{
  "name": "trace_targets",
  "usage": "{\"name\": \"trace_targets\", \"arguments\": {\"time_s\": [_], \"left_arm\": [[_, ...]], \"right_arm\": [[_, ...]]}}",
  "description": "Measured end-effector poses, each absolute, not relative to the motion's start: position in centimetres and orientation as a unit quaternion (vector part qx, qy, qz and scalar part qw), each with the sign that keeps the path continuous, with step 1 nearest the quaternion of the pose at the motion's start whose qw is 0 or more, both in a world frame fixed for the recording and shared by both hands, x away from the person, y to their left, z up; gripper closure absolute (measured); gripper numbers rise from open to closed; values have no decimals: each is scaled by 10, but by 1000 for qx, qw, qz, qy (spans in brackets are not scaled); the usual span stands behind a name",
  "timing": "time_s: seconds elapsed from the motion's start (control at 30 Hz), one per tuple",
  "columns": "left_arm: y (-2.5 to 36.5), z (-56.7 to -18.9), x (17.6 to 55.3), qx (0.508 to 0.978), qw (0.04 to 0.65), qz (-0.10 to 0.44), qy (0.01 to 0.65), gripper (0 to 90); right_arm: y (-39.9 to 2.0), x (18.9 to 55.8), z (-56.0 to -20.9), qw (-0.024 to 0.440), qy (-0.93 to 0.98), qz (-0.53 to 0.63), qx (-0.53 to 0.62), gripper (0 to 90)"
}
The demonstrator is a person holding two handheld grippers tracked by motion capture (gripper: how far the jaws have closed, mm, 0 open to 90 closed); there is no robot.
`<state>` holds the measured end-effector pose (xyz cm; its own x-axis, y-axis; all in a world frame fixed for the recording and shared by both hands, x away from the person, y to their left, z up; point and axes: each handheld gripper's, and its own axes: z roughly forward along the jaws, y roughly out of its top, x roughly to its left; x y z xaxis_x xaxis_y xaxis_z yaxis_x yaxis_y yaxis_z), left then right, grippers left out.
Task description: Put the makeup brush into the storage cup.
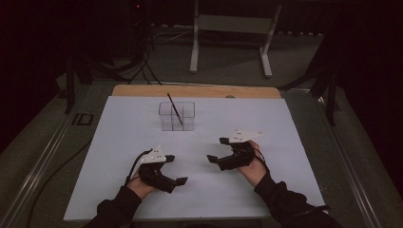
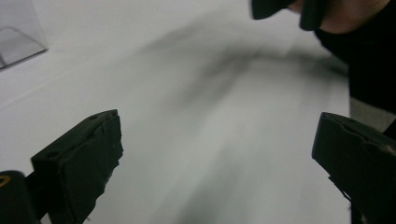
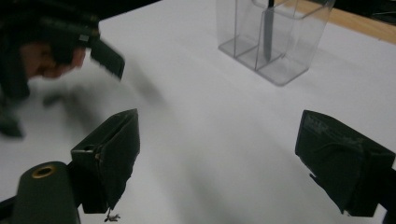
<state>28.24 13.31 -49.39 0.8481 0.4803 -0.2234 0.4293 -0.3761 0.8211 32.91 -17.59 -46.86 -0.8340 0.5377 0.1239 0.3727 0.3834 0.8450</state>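
We held the left gripper (image 1: 177, 169) and the right gripper (image 1: 217, 149) low over the white sheet (image 1: 123, 142), both with jaws spread wide and gripping nothing. The clear compartmented organizer (image 1: 177, 116) stood farther out toward the table's far edge, well apart from both, with a black pen (image 1: 174, 108) leaning upright in one compartment.
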Motion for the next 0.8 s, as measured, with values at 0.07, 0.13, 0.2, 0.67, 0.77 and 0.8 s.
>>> {"name": "trace_targets", "arguments": {"time_s": [0.07,0.13,0.2,0.67,0.77,0.8], "left_arm": [[138,-495,281,835,480,21,268,31],[143,-495,279,837,480,14,262,31],[145,-496,278,836,482,13,261,31],[184,-501,266,842,466,8,273,30],[196,-500,263,840,465,13,278,30],[197,-500,262,840,466,16,279,30]], "right_arm": [[-182,323,-474,81,828,485,269,140],[-189,318,-478,75,830,484,267,140],[-193,315,-480,72,828,488,267,140],[-239,293,-494,75,832,480,266,130],[-250,291,-497,77,829,482,274,130],[-254,290,-497,77,829,480,277,130]]}}
